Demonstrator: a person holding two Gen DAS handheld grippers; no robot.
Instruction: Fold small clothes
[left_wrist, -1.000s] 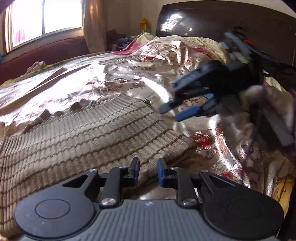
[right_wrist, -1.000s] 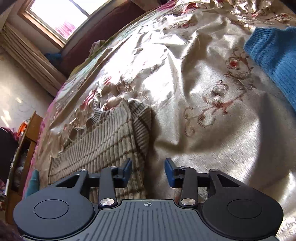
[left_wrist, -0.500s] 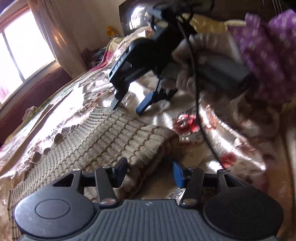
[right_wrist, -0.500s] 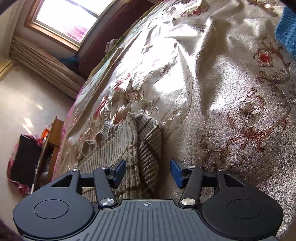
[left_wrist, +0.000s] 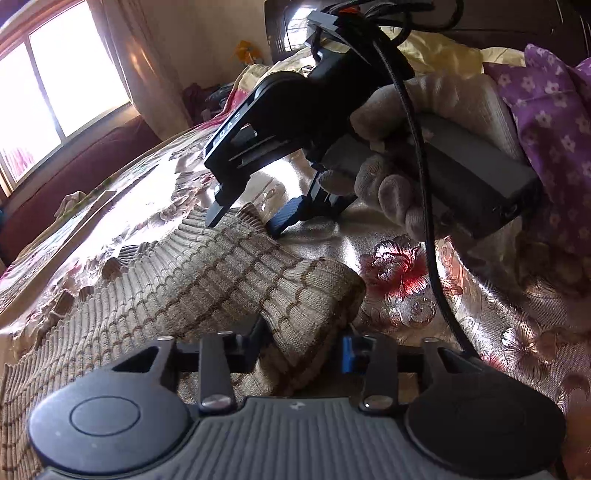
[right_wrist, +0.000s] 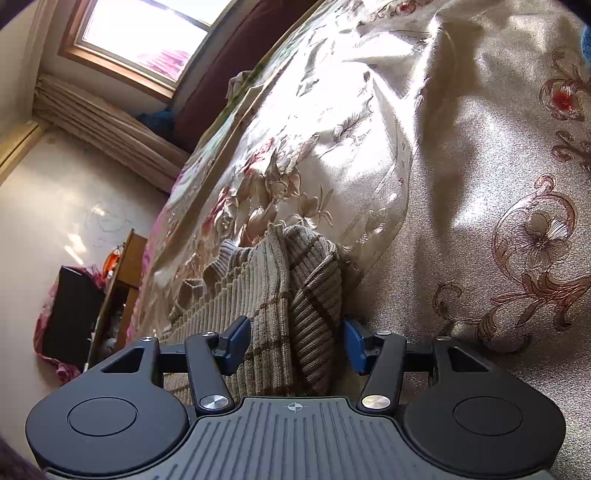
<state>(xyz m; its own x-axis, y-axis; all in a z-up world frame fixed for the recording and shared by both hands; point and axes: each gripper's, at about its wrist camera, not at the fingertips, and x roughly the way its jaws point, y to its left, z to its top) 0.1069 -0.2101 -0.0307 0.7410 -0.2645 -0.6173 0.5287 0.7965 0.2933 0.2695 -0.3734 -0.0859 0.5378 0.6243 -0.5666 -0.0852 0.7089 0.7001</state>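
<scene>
wrist views, close, sharing sweater (left_wrist: 229, 280)

The beige ribbed knitted sweater with brown stripes (left_wrist: 155, 306) hides the left gripper's left finger and runs off the frame's left edge; a blue knit scrap (right_wrist: 586, 40) is cut off at right.

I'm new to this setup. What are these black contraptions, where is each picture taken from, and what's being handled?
No robot: a person holds a two-finger gripper in each hand, each carrying a camera that looks along its fingers. One view is from the left gripper, the other from the right gripper. A striped knit sweater lies on a floral bedspread. The left jaws are closing around a bunched sweater edge. The right jaws straddle another edge, not visibly pinching. The gloved hand with the right gripper shows in the left view.
</scene>
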